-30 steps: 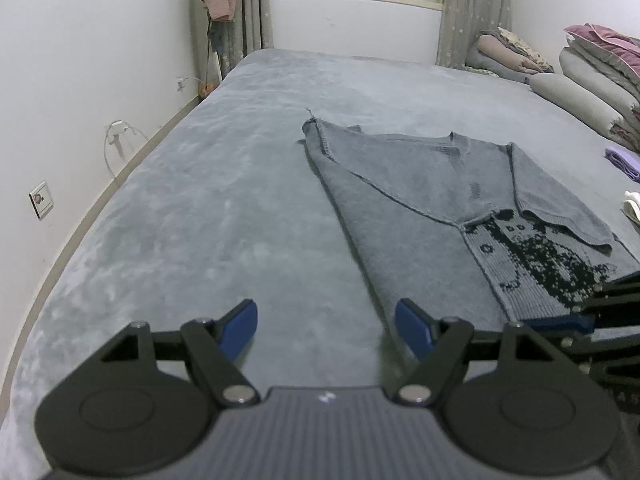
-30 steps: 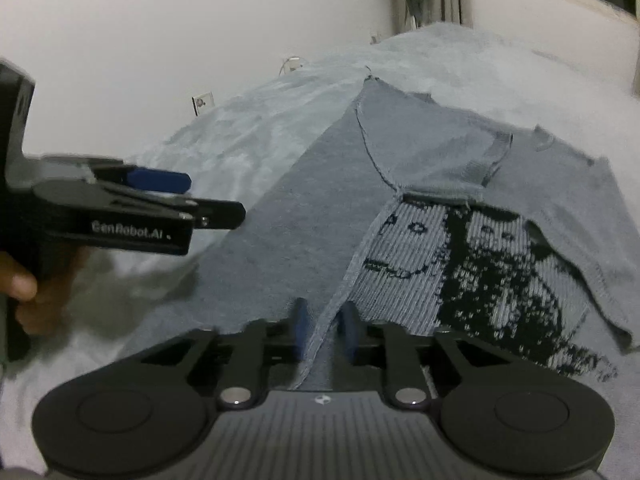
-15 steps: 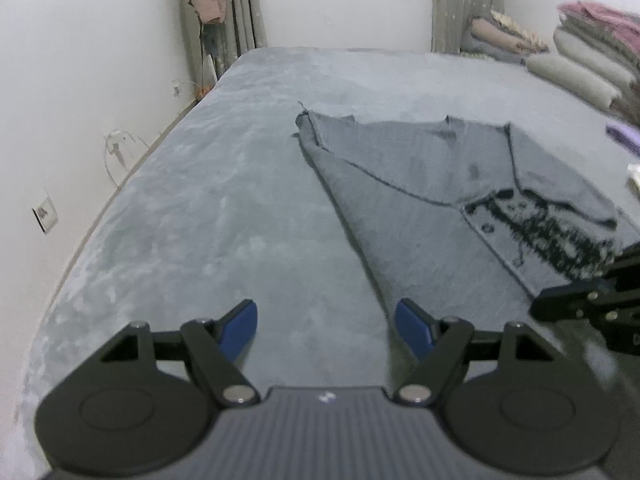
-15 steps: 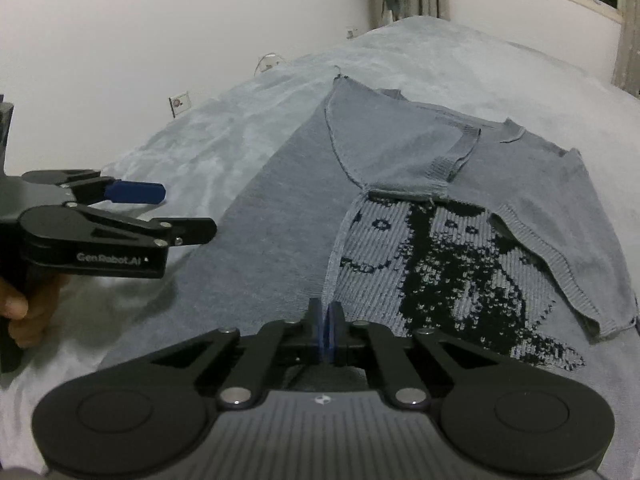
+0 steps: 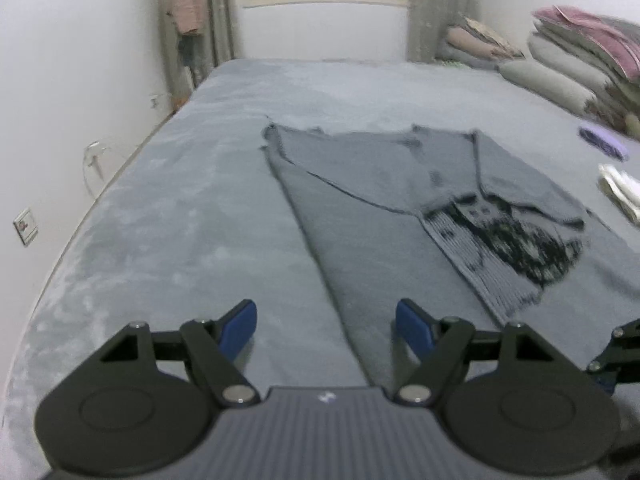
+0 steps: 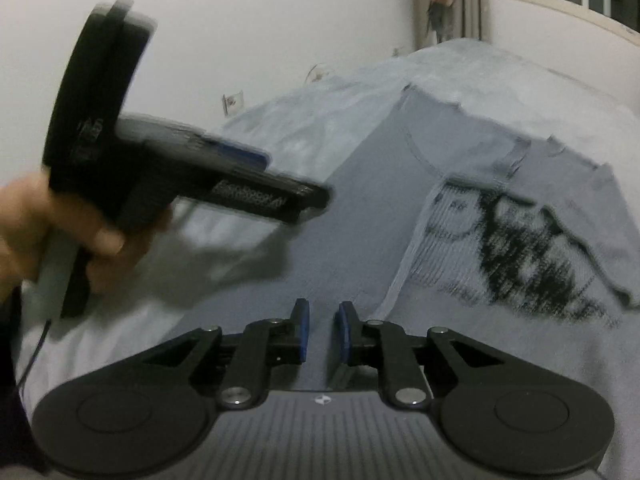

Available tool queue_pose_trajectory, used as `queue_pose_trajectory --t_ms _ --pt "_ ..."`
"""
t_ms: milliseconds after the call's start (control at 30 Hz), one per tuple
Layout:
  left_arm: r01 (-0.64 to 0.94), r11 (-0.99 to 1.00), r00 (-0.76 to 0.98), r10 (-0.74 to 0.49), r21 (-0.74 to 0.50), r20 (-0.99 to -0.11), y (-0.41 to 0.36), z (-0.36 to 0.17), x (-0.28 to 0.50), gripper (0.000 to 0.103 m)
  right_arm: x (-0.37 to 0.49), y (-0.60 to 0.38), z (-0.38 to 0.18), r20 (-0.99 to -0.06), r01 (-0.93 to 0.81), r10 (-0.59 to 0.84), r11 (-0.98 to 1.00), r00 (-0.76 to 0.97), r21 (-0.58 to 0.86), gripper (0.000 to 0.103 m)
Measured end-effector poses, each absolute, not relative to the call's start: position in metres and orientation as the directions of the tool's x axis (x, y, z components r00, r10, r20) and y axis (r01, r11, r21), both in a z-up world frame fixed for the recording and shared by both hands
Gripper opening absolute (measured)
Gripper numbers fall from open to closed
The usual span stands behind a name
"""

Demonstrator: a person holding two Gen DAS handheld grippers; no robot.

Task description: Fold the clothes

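Right hand-held gripper [image 6: 323, 330] just opening — empty (left [image 5: 325, 326] wide) over sweater [image 5: 400, 208].

Left tool [image 6: 248, 184] motion-smeared in the right wrist view, its lettering unreadable, sweater [image 5: 400, 208] pattern blurred, right tool [image 5: 616, 356] cut off at the frame's right edge, white item [image 5: 620, 192] unidentifiable

Black grippers, blue pads on fingers [image 5: 412, 326], silver pivot screws, ribbed grey housing.
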State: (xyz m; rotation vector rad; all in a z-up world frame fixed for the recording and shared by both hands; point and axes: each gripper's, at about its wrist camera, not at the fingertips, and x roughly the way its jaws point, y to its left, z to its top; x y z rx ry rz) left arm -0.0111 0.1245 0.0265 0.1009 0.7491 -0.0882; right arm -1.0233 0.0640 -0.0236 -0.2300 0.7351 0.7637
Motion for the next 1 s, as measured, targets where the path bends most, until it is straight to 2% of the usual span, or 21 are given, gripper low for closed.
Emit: queue_pose_trajectory --t_ms 133,167,233,433,667,900,1000 --pt "0.133 0.983 0.716 -0.008 0.126 -0.698 0.112 0.016 -0.013 0.075 -1.043 0.057 -0.026 -0.669 -0.681 0.548 0.727 0.501 0.086 0.023" --pt "0.130 0.984 0.713 -0.009 0.120 -0.701 0.114 0.016 -0.013 0.076 -1.047 0.053 -0.025 -0.667 -0.678 0.552 0.729 0.500 0.095 0.027" --pt "0.122 0.987 0.709 -0.012 0.106 -0.705 0.117 0.016 -0.014 0.076 -1.063 0.048 -0.026 -0.655 -0.677 0.555 0.730 0.512 0.089 0.029" --pt "0.122 0.986 0.713 -0.010 0.109 -0.701 0.118 0.019 -0.027 0.076 -1.114 0.027 -0.031 -0.619 -0.673 0.554 0.738 0.556 0.056 0.030" --pt "0.127 0.984 0.718 -0.006 0.123 -0.696 0.113 0.022 -0.046 0.076 -1.146 -0.015 -0.035 -0.608 -0.626 0.587 0.758 0.534 0.183 0.031" --pt "0.119 0.984 0.728 0.005 0.134 -0.685 0.106 0.029 -0.054 0.076 -1.158 -0.031 -0.028 -0.651 -0.645 0.580 0.743 0.489 0.177 0.032" --pt "0.116 0.984 0.752 0.003 0.138 -0.659 0.102 0.039 -0.060 0.076 -1.148 -0.049 -0.014 -0.628 -0.618 0.588 0.758 0.510 0.208 0.035"
